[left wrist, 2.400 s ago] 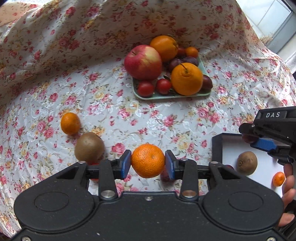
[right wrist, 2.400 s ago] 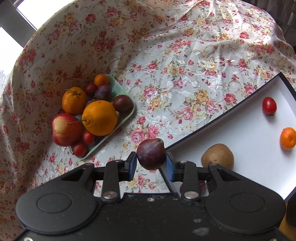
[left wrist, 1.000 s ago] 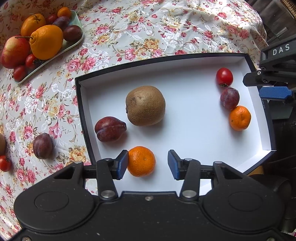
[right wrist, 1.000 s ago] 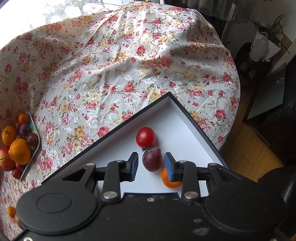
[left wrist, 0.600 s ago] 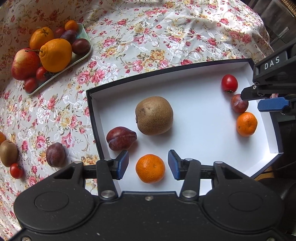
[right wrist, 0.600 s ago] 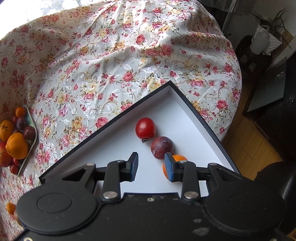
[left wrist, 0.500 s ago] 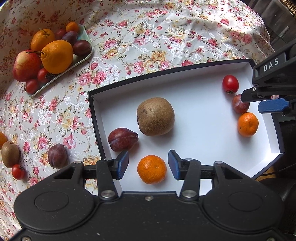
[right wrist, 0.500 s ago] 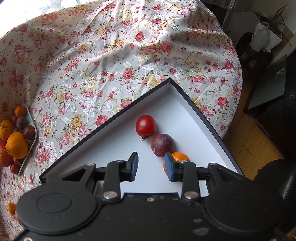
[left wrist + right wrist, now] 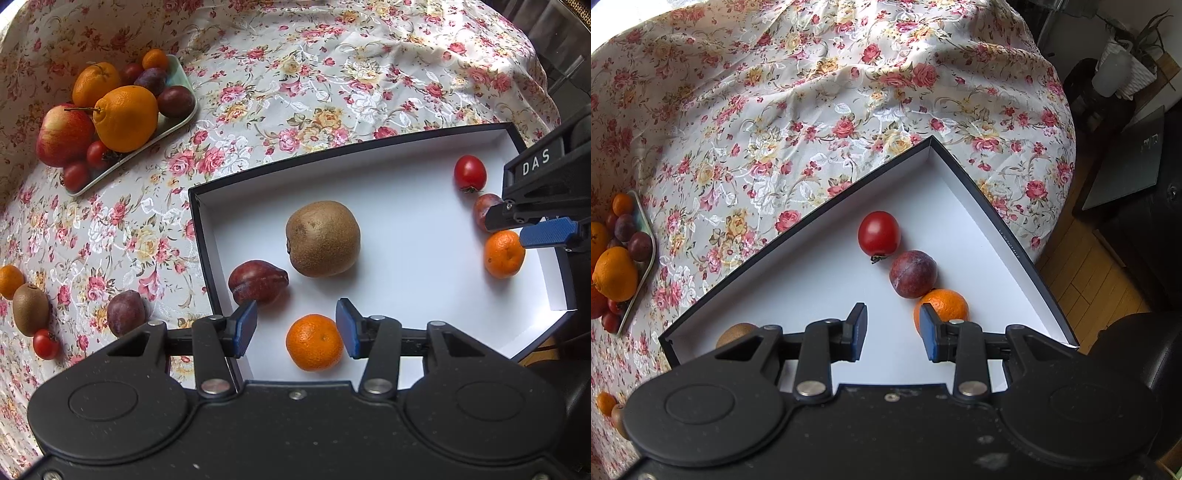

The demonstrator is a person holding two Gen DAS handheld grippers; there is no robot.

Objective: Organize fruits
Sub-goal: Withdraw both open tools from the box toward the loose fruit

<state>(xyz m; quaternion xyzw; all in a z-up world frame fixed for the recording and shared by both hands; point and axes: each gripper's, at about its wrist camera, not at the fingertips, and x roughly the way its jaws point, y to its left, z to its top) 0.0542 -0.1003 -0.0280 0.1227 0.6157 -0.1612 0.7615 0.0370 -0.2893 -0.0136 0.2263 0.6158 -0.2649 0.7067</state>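
Note:
A white box [image 9: 406, 221] with a black rim lies on the floral cloth. In it are a kiwi [image 9: 323, 239], a dark red plum [image 9: 258, 282] and a tangerine [image 9: 314, 342]. That tangerine rests on the box floor between the pads of my left gripper [image 9: 295, 328], which is open. Along the box's right side a tomato [image 9: 879, 232], a plum [image 9: 913, 274] and a second tangerine [image 9: 943, 304] lie in a row. My right gripper [image 9: 892, 330] hangs open just in front of them with nothing between its pads. Its finger covers part of that tangerine.
A green tray [image 9: 184, 110] at the back left holds an apple, oranges, plums and tomatoes. Loose on the cloth left of the box lie a plum [image 9: 125, 312], a kiwi [image 9: 30, 308], a tomato [image 9: 45, 344] and a tangerine [image 9: 10, 281]. The table edge and wooden floor [image 9: 1082, 284] are right of the box.
Both grippers carried fruit to the box and let go. The left's tangerine now lies on the box floor. The right's plum now lies beyond its right finger, outside the jaws.

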